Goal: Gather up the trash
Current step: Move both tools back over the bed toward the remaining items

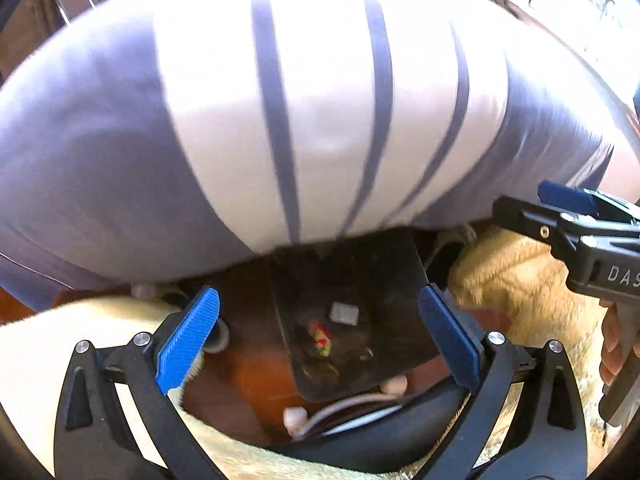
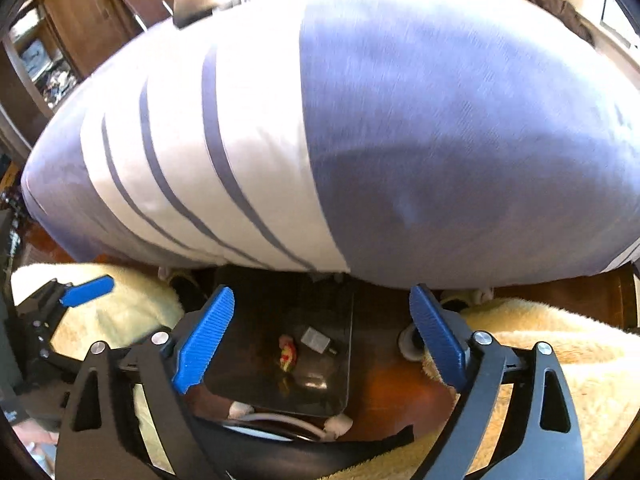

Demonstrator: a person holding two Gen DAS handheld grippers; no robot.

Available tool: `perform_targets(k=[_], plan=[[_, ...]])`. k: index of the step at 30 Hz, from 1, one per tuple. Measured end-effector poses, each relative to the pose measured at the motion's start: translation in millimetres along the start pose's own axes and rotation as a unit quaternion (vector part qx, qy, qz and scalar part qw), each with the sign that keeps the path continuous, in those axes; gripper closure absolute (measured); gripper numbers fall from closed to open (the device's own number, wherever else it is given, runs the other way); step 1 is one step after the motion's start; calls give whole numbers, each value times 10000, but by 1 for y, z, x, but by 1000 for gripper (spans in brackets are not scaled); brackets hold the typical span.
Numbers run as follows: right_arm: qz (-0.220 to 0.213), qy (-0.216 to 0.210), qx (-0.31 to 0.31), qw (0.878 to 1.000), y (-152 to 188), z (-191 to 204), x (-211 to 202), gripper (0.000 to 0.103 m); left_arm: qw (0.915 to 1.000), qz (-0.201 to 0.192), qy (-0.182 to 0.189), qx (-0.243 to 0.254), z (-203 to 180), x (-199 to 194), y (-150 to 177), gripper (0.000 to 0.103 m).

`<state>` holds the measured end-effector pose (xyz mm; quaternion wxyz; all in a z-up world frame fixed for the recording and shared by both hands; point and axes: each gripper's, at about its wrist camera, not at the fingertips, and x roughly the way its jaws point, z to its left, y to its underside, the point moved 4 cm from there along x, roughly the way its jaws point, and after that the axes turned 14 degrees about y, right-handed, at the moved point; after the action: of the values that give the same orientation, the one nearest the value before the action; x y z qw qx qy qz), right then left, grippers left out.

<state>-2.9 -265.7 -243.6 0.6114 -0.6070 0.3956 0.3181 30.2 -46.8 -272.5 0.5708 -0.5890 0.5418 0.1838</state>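
Left gripper [image 1: 320, 336] and right gripper [image 2: 322, 340]: jaws spread wide, nothing between the pads. Below both, a dark tray [image 1: 392, 280] holds a red-yellow wrapper [image 1: 321, 338] and a white scrap [image 1: 344, 314]. Striped pillow [image 1: 280, 120] just beyond the fingertips.

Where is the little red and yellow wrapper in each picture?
Left wrist view: the red and yellow wrapper lies low and central, in the dark tray, between the open left gripper fingers.
Right wrist view: the wrapper lies low and a little left of centre, in the same tray.
Shared landmark: the small white square just right of it.
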Motion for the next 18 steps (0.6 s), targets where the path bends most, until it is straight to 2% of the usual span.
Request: perform_targets(k=[10, 18], plan=[[-835, 108, 225, 9962, -44, -23, -52, 5, 9965, -723, -320, 257, 6, -62, -40, 8], [-1255, 266, 321, 9912, -97, -30, -64, 5, 9931, -1002, -526, 321, 23, -74, -83, 8]])
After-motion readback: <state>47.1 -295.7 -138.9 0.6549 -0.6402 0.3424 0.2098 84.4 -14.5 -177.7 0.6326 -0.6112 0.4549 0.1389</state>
